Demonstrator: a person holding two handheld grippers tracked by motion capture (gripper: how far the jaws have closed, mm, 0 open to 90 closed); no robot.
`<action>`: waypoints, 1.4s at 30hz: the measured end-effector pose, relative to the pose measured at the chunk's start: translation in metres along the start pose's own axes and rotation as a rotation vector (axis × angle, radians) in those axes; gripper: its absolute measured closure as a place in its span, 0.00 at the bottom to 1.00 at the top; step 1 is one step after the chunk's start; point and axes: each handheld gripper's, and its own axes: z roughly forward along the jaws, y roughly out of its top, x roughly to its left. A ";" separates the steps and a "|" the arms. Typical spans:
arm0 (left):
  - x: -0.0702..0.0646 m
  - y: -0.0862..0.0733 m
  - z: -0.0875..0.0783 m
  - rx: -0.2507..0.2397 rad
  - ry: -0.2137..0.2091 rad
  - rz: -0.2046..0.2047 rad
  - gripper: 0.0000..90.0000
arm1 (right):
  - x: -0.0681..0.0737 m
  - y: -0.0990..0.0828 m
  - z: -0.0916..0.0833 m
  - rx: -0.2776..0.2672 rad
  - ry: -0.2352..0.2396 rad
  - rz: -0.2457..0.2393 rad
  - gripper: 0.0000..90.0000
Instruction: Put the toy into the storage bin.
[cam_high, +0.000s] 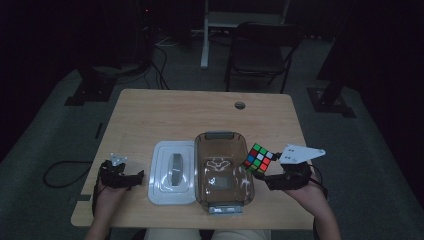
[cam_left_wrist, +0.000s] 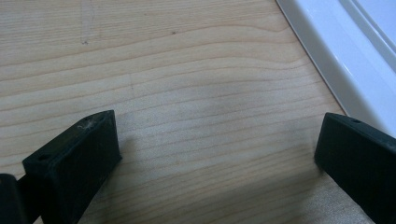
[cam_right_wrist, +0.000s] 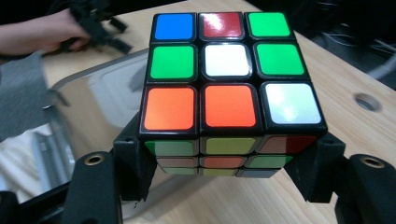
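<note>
Cube held beside the open box

Now the right gripper (cam_high: 270, 169) clamps its jaws on two opposite sides of the Rubik's cube (cam_high: 258, 158), lifted just right of the clear brown box (cam_high: 223, 172), probably so it can go in. Left of the box lies its white lid (cam_high: 172, 171); further left, the left gripper (cam_high: 131, 178) waits low, jaws wide apart, empty. The cube's underside is hidden, and the room behind is too dark to read.

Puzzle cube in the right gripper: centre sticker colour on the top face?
White, on the multicoloured puzzle cube; clearest in the right gripper view.
</note>
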 end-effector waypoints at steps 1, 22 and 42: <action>0.000 0.000 0.000 0.000 0.000 0.000 0.01 | 0.002 0.002 0.002 0.007 0.021 -0.010 0.38; 0.000 0.000 0.000 -0.001 0.000 0.000 0.01 | 0.022 0.032 0.065 0.324 0.218 -0.227 0.38; 0.000 0.000 0.000 -0.001 0.000 0.000 0.01 | 0.035 0.044 0.125 0.680 0.278 -0.366 0.38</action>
